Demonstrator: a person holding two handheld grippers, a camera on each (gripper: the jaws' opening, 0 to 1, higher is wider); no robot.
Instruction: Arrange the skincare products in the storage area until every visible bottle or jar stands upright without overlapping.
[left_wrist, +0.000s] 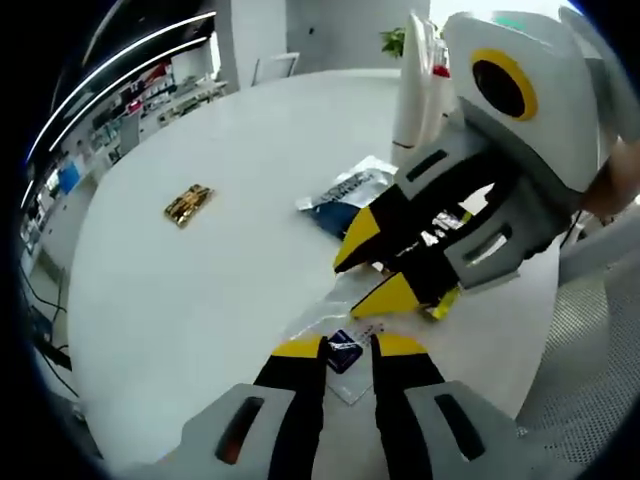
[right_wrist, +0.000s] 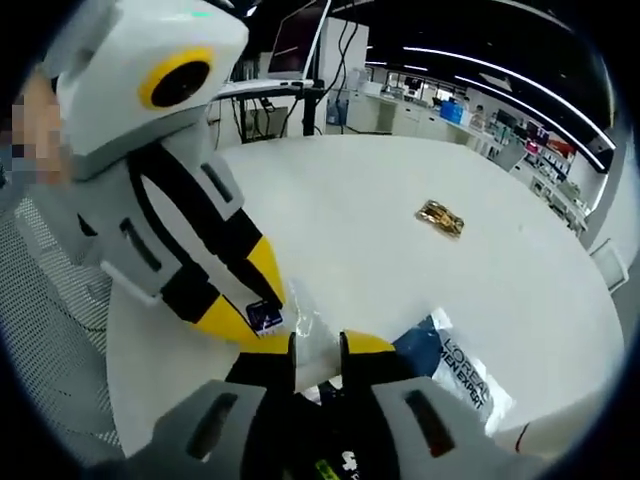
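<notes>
White round tabletop (left_wrist: 180, 300) carried a gold packet (left_wrist: 188, 204); the left hand-held gripper (left_wrist: 348, 346) pinched a clear sachet (left_wrist: 343, 352) narrowly. Right gripper view: the right hand-held gripper (right_wrist: 318, 345) nipped that sachet's (right_wrist: 305, 335) opposite edge beside a L'Oréal pouch (right_wrist: 458, 370). Best pull gently, evenly.

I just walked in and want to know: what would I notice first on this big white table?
First, the two grippers meeting at the near edge of the round white table: the left gripper pinches a small clear sachet, with the right gripper just above it. Behind them lies a silver and blue packet. Alone out on the table sits a small gold packet.
</notes>
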